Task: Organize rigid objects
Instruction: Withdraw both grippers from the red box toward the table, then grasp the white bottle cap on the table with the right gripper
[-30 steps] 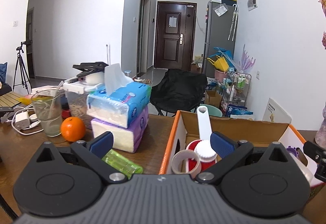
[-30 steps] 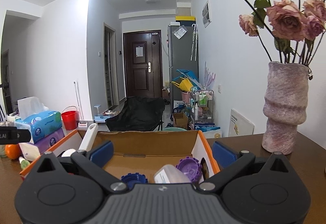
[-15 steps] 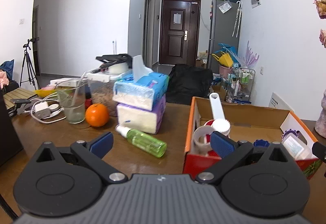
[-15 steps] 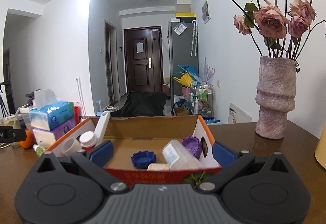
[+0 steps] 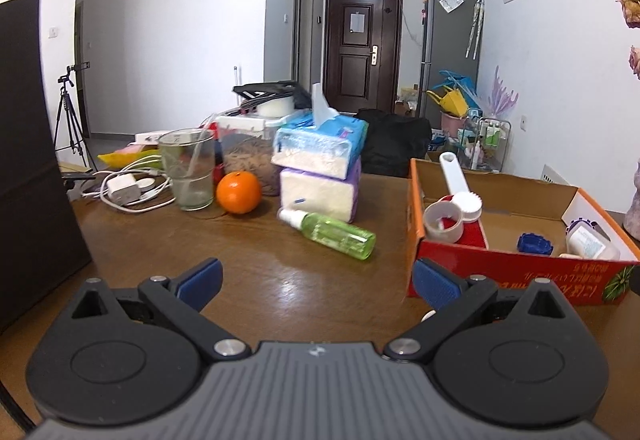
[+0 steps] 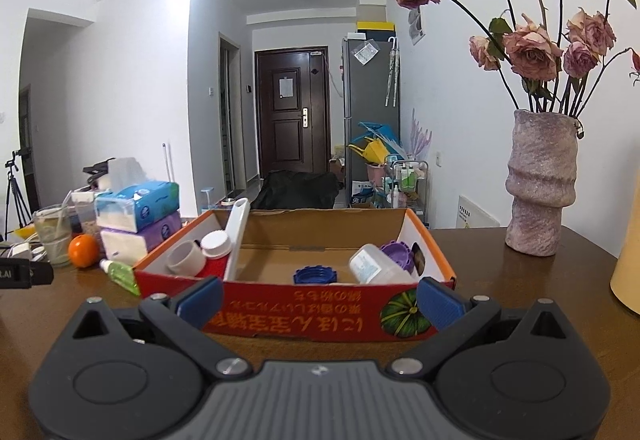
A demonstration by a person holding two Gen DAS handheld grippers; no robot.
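**Both grippers spread wide and empty before the sorting box**

While the left gripper (image 5: 316,282) hangs low over the brown wooden surface (image 5: 256,264), its blue-padded jaws stand far apart with nothing between them. Ahead of it a green spray bottle (image 5: 334,234) lies on its side, white nozzle pointing left, just in front of two stacked tissue packs (image 5: 320,175). An orange (image 5: 239,192) sits to the left of the packs, beside a drinking glass (image 5: 187,167) and a tangle of white charger cables (image 5: 128,187).

To the right rests the open cardboard box (image 6: 320,314), red-fronted with printed characters and a pumpkin picture. Inside, at its left end, are a white long-handled scoop (image 6: 236,236), a white-capped red container (image 6: 216,250) and a white tape roll (image 6: 186,258); toward the right lie a blue cap (image 6: 315,275), a clear plastic bottle (image 6: 374,266) on its side and a purple cap (image 6: 396,252).

The right gripper (image 6: 320,300) faces the box front, jaws equally wide, holding nothing. A rough pink vase (image 6: 540,187) of dried roses stands on the surface to the right of the box.
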